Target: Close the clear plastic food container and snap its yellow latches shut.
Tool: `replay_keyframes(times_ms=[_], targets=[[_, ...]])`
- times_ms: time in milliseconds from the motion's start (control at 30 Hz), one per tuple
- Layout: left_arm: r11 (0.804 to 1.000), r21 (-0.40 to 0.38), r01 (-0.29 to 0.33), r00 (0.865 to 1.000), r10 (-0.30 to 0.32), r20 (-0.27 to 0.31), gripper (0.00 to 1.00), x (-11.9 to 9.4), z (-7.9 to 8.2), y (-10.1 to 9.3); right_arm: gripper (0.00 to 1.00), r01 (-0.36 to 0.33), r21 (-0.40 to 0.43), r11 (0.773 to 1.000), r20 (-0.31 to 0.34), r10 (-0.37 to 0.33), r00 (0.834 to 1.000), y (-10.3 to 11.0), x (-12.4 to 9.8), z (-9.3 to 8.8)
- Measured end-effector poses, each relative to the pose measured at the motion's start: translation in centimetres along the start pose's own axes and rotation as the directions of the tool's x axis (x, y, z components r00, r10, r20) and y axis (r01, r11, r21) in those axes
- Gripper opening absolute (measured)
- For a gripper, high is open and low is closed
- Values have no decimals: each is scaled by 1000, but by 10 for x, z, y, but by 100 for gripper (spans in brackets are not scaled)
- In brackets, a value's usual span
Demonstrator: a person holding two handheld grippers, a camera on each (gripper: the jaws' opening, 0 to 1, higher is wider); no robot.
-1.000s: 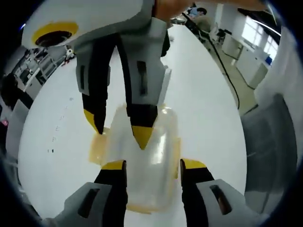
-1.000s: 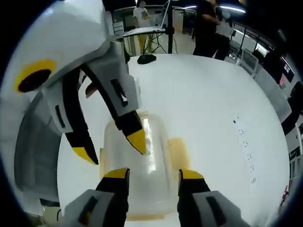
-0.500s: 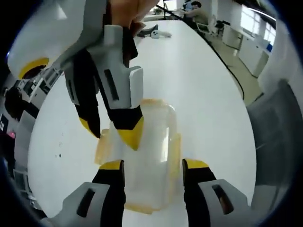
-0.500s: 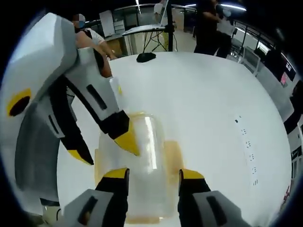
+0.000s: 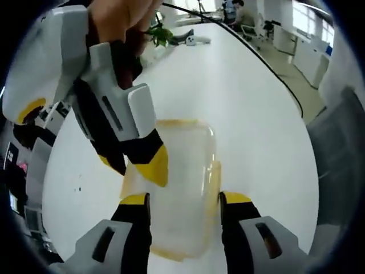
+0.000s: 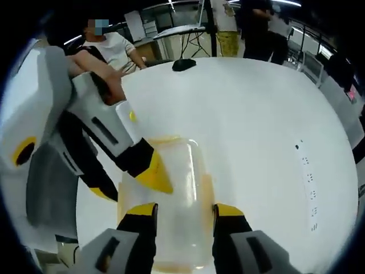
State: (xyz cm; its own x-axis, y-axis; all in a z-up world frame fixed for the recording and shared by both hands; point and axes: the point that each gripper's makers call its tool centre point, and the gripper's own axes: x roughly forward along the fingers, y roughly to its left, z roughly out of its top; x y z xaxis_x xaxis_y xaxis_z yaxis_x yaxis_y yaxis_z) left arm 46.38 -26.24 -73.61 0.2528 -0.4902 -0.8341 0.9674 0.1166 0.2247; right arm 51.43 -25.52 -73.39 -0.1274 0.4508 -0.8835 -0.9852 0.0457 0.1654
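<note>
Left gripper view showed the clear food container [image 5: 179, 188] lying on the white counter [image 5: 256, 120], lid on, yellow latches [image 5: 215, 180] along its sides. The left gripper [image 5: 185, 201] stood with jaws spread apart over it, and the right gripper [image 6: 178, 208] likewise, gripping nothing.

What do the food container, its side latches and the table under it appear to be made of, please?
Container: clear, glossy plastic by the look; the white table shows through it. Latches: translucent yellow plastic, probably the same kind. Table: smooth white surface with a soft sheen, perhaps laminate; the material is uncertain.
</note>
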Motion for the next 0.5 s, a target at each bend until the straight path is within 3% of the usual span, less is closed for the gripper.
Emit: replay_keyframes(times_ms=[233,500], targets=[[998,49,-45,999,46,-3,49,5,0,0,36,-33,-3,999,-1,33,999,0,1,-1],[996,47,-70,998,70,9,47,4,-1,2,36,-39,-14,999,-31,39,999,0,2,-1]])
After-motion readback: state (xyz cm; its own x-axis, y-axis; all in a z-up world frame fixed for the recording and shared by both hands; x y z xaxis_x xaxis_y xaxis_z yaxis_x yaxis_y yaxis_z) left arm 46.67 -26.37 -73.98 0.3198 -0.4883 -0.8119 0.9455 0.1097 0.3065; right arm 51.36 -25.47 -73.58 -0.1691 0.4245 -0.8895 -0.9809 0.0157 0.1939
